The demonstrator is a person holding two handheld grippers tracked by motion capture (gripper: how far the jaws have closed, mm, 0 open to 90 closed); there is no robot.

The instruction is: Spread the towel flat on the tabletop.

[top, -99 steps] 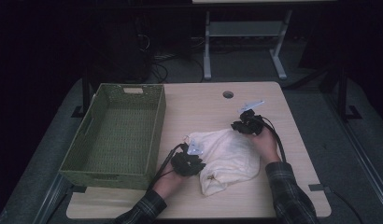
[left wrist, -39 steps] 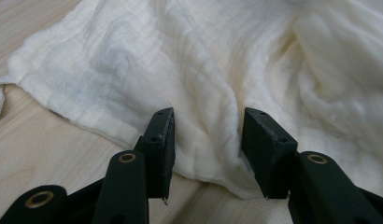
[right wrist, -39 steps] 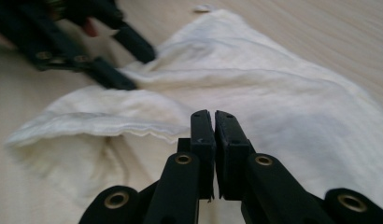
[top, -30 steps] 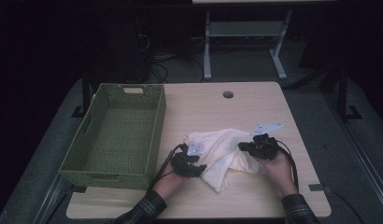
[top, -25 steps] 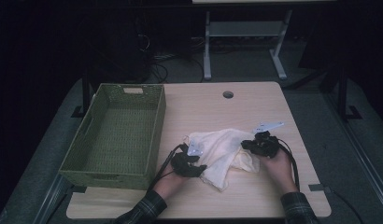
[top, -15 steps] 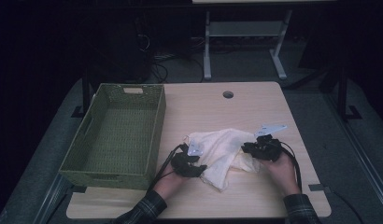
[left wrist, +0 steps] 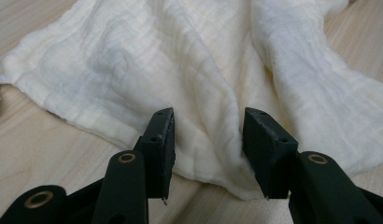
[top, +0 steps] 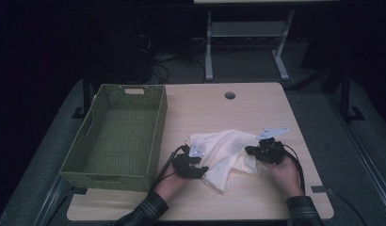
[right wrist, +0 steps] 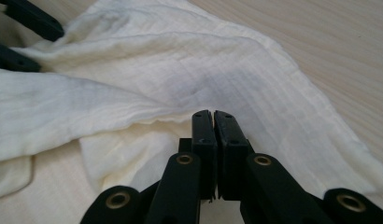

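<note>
A: Where is the cloth [top: 227, 153]?

B: It lies crumpled on the wooden table [top: 257, 106], towards the near edge and between the two hands. It is cream, soft and wrinkled, folded over itself in several loose layers.

A: What is the left gripper [left wrist: 206, 140] doing?

B: It sits at the cloth's left edge in the high view. In its own view the jaws stand partly apart, with a ridge of cloth rising between them. The pads lie just beside the fabric on either side, and I cannot tell whether they press on it.

A: And the right gripper [right wrist: 213, 116]?

B: Its jaws have just been closing, and they now stand together with almost no gap. Their tips meet right at a fold of the cloth. Whether a thin bit of fabric is caught between them, I cannot tell, since the pads look closed on each other at the fold's edge.

A: Can you see one gripper from the other?

B: Yes, the right gripper view shows two dark jaws of the left gripper at the top left corner, across the cloth.

A: Anything else on the table?

B: A green woven basket [top: 87, 155] stands on the left side, well apart from the cloth's middle, with the left hand [top: 174, 181] just beside its near right corner
</note>
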